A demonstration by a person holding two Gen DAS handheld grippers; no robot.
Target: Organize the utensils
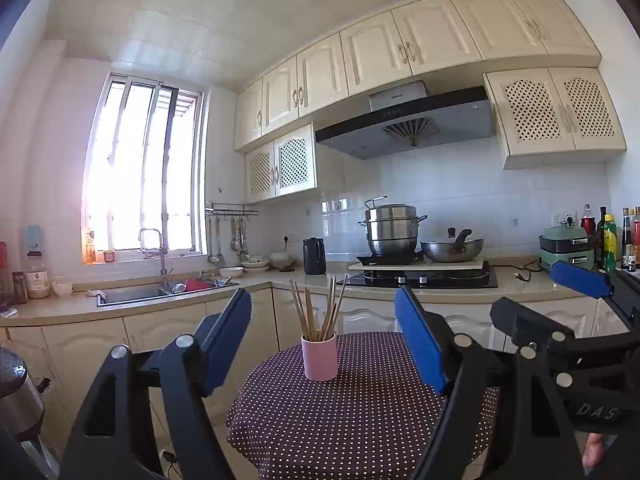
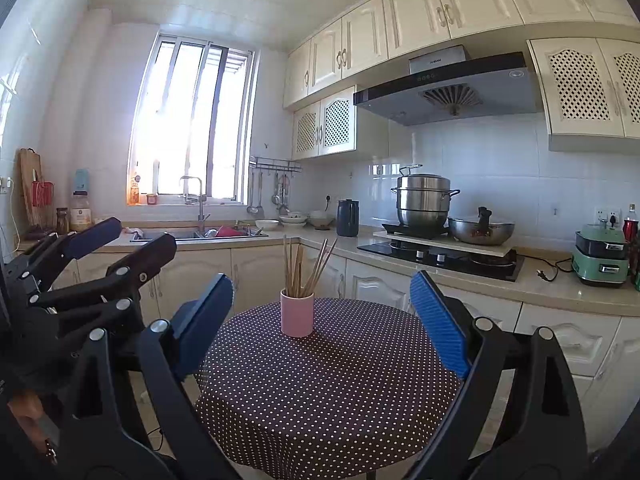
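Both the left gripper (image 1: 323, 334) and right gripper (image 2: 322, 314) hover with jaws apart, empty. At twelve o'clock, chopsticks (image 2: 304, 266) stand in a pink cup (image 2: 297, 314) on the polka-dot desk (image 2: 328, 392). Approach level; avoid tipping it.

Right gripper (image 2: 322, 312) hanging wide open above the table (image 2: 320, 400)

Chopsticks (image 2: 306, 266) are standing in a pink cup (image 2: 297, 314).

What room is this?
A home kitchen, most likely: there is a sink under the window, a stove with a steel pot, and cupboards above.
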